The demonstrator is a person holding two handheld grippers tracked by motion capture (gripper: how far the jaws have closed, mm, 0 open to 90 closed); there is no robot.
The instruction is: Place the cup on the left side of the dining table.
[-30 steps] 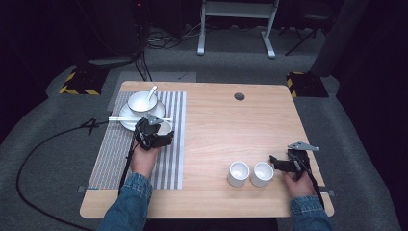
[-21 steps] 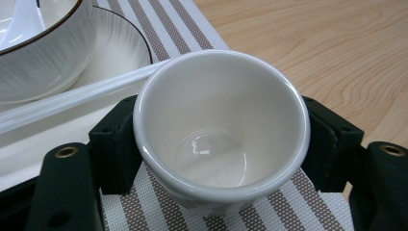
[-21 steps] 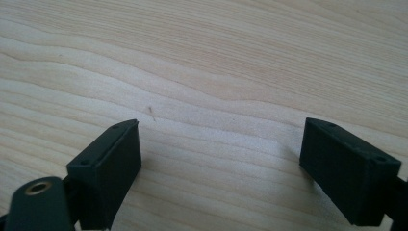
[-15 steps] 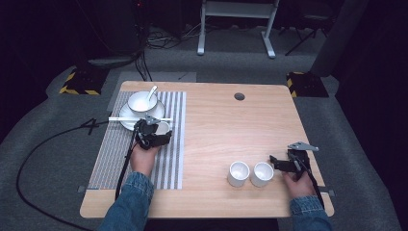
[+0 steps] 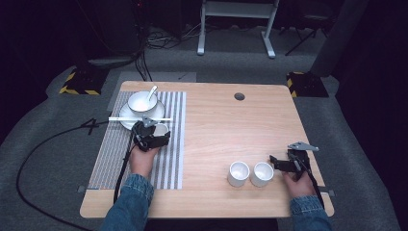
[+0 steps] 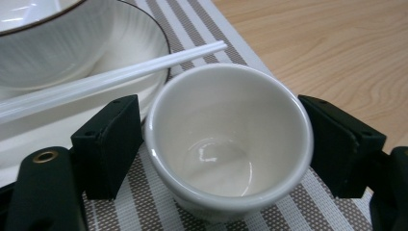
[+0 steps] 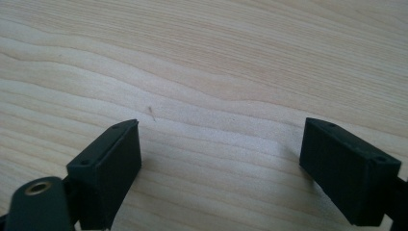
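Cup [image 6: 226,139] between left claw [image 6: 221,144] jaws, barely clear, right claw [image 7: 231,163] wide, empty.

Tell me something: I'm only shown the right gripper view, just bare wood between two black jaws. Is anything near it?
Observer: Yes, two white cups stand side by side just left of the right gripper, untouched.
Operator: What's the other hand doing?
Observer: The left gripper has a third cup between its open jaws, on a striped mat.
Operator: Anything else on that mat?
Observer: A bowl with a spoon in it, on a plate with chopsticks across it.
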